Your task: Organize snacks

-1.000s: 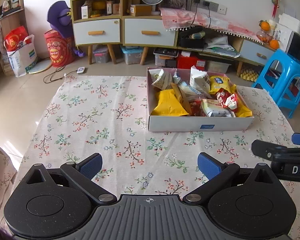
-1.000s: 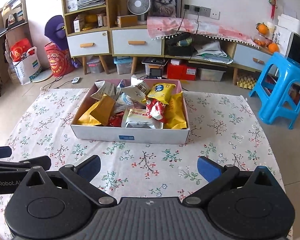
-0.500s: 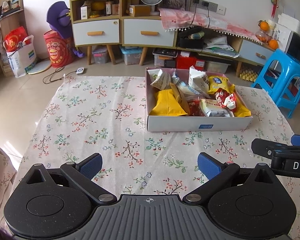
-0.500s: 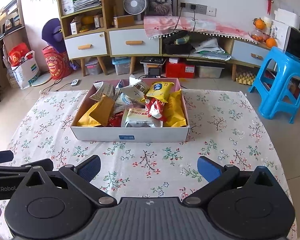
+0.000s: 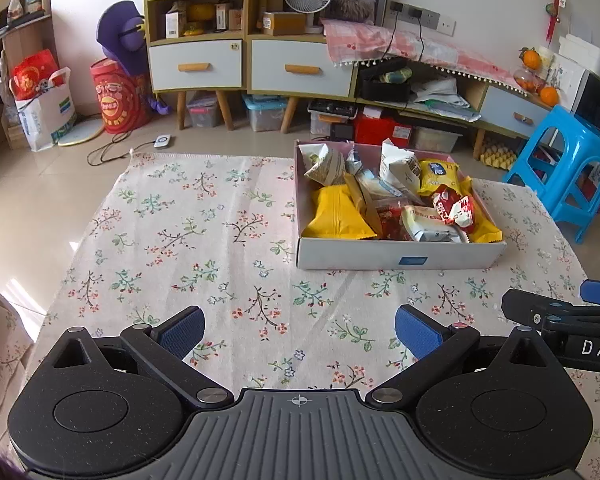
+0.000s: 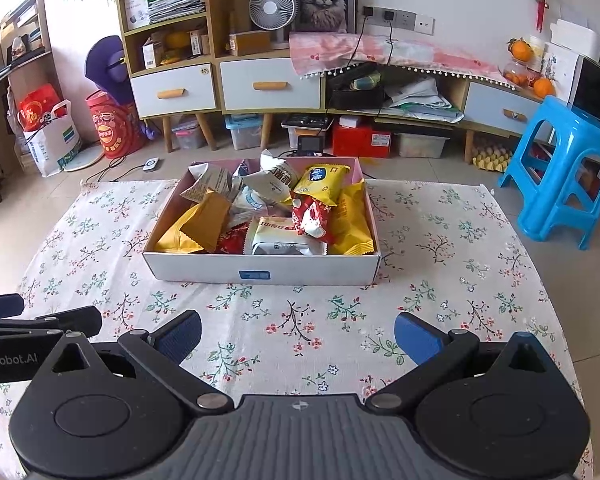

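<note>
A shallow white cardboard box [image 5: 400, 257] [image 6: 260, 272] sits on the flowered tablecloth [image 5: 204, 240] [image 6: 440, 272], heaped with several snack packets: yellow ones [image 5: 336, 216] [image 6: 198, 226], a white one [image 6: 282, 238] and a red-and-white one [image 5: 454, 208] [image 6: 310, 216]. My left gripper [image 5: 298, 328] hovers open over the cloth, to the near left of the box, with nothing between its blue pads. My right gripper [image 6: 298, 330] is open too, straight in front of the box and short of it. Each gripper's fingers show at the edge of the other's view.
Behind the table stand wooden cabinets with white drawers [image 6: 270, 84], a small fan [image 6: 272, 6] and a cat picture. A blue plastic stool [image 6: 568, 168] stands at the right. Bags and a red drum [image 5: 116, 100] sit on the floor at the left. The cloth left of the box is bare.
Both views have pulled back and risen slightly, so the box looks a little farther off. Both grippers stay open and the snacks have not moved.
</note>
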The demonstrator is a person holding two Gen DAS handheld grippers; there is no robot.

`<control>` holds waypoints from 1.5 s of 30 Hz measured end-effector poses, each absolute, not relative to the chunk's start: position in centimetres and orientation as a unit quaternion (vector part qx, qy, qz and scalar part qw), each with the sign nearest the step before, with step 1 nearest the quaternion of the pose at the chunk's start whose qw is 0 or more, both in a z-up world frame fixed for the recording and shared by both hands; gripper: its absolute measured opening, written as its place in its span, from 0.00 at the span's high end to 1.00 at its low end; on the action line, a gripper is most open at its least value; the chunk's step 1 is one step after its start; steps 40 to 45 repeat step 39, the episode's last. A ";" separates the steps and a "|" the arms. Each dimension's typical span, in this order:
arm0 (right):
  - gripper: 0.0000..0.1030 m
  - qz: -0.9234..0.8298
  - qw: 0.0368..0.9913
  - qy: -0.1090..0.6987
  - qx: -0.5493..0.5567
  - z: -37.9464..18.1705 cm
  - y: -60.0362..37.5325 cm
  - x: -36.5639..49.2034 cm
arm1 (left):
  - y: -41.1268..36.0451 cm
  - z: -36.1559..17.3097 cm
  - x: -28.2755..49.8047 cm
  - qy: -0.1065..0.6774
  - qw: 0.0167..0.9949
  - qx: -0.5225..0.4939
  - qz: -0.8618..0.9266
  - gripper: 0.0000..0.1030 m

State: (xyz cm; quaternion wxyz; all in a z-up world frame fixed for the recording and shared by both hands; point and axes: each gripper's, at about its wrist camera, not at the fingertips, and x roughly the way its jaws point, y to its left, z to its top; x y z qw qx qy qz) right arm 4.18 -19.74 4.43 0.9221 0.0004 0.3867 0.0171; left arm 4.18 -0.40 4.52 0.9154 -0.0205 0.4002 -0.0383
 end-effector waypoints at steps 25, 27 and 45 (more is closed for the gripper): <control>0.10 0.015 0.920 0.391 0.000 4.1 -19.8 4.2 | -0.6 4.5 4.1 0.399 0.916 -0.020 -0.039 0.01; 0.10 0.016 0.920 0.391 -0.001 4.1 -19.8 4.3 | -0.6 4.5 4.1 0.399 0.916 -0.020 -0.039 0.01; 0.10 0.016 0.919 0.393 -0.002 3.9 -19.9 4.2 | -0.7 4.2 3.9 0.402 0.915 -0.019 -0.034 0.01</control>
